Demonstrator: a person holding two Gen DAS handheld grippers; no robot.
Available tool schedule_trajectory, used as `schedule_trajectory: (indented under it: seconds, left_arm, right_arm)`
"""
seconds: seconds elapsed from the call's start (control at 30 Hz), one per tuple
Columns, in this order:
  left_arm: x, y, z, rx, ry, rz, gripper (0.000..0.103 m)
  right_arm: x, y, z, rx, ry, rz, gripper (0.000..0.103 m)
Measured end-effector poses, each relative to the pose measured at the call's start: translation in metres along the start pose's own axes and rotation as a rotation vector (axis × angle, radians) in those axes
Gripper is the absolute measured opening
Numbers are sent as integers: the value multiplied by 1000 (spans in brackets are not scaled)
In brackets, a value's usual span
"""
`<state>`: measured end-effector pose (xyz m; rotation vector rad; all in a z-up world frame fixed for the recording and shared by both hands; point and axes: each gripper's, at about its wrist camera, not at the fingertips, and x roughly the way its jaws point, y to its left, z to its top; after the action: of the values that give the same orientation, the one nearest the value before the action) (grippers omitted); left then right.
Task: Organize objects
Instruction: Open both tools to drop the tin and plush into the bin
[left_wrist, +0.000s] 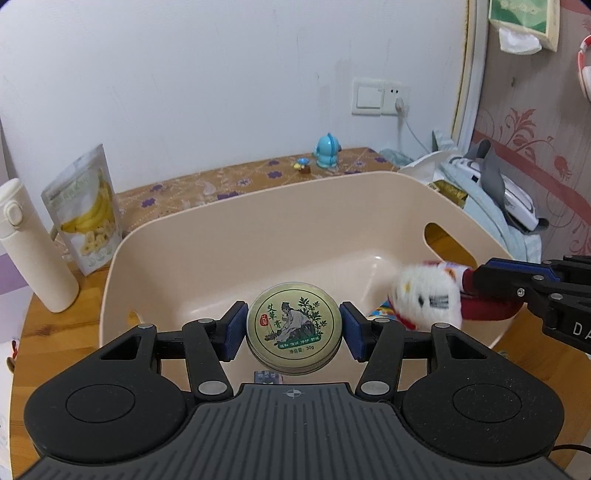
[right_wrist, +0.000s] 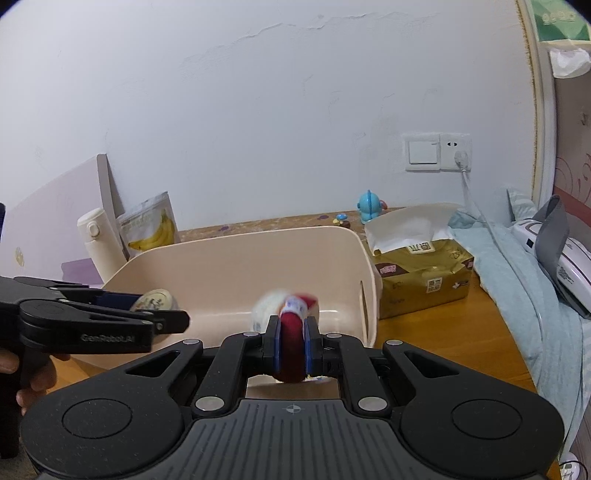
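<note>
My left gripper (left_wrist: 293, 332) is shut on a round gold ointment tin (left_wrist: 293, 329) with a green and grey printed lid, held above the near part of a beige plastic basket (left_wrist: 236, 221). My right gripper (right_wrist: 291, 345) is shut on a red and white plush toy (right_wrist: 293, 334), blurred, held over the basket's (right_wrist: 236, 254) near right side. In the left wrist view the right gripper (left_wrist: 476, 295) comes in from the right with the plush toy (left_wrist: 424, 299). In the right wrist view the left gripper (right_wrist: 162, 308) holds the tin (right_wrist: 155, 300) at the left.
A white flask (left_wrist: 29, 247) and a banana chip bag (left_wrist: 86, 210) stand left of the basket. A blue figurine (left_wrist: 327, 150) and a small mushroom toy (left_wrist: 303, 165) sit behind it. A gold tissue pack (right_wrist: 421, 273), blue cloth (right_wrist: 524, 280) and a white device (right_wrist: 565, 262) lie right.
</note>
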<state>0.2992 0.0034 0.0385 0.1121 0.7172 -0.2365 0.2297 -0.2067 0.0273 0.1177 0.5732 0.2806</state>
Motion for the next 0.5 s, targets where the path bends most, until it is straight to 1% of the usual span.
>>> schedule_trajectory:
  seconds: [0.17,0.2,0.23,0.4,0.47,0.5]
  left_arm:
    - [13,3,0,-5,43,-4,56]
    - [15,3,-1,-8,52,-4,56]
    - [17,4,-1,-11,61,-4,56]
    - [22,6,-1,-24,94,-16,56]
    - [21,7,1,-34,94,-17,61]
    - [20,8,1,-41,89,-18,67]
  right_arm:
    - [13,1,3,-11,19,8,10]
    - [15,1,3,-11,24,9,4]
    - [17,1,3,-11,28,12,2]
    - [24,2,4,-11,41,12,2]
    - [24,2,4,-10,43,10,2]
    - [24,2,4,-11,44,9,3]
